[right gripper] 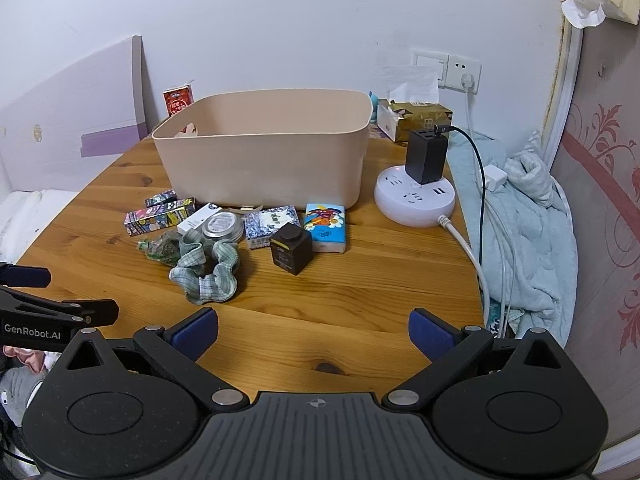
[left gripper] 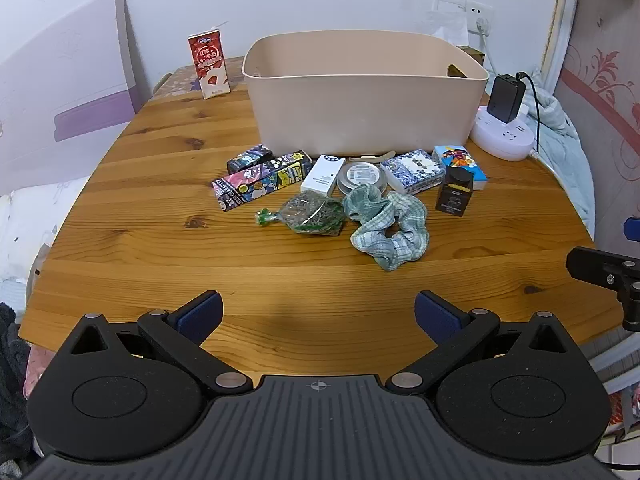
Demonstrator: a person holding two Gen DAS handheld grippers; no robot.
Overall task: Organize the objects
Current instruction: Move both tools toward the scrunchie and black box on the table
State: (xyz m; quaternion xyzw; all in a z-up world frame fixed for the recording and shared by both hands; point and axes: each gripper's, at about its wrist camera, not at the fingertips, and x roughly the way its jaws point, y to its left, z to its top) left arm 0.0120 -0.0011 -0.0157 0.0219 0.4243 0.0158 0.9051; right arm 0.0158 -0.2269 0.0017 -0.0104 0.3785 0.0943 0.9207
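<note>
A beige bin (left gripper: 360,96) (right gripper: 264,160) stands at the back of the wooden table (left gripper: 200,264). In front of it lie a colourful long box (left gripper: 262,184), a white box (left gripper: 323,175), a round tin (left gripper: 362,177), a patterned tissue pack (left gripper: 414,170), a cartoon tissue pack (right gripper: 325,227), a black cube bottle (left gripper: 454,192) (right gripper: 291,251), a green bag (left gripper: 314,216) and a green plaid scrunchie (left gripper: 386,226) (right gripper: 208,272). My left gripper (left gripper: 318,314) and right gripper (right gripper: 313,334) are both open and empty, near the table's front edge.
A red milk carton (left gripper: 210,62) stands at the back left. A white power hub (right gripper: 416,200) with a black charger (right gripper: 426,156) sits at the right, its cables running off the edge. A tissue box (right gripper: 414,118) is behind it. Bedding (right gripper: 532,220) lies right of the table.
</note>
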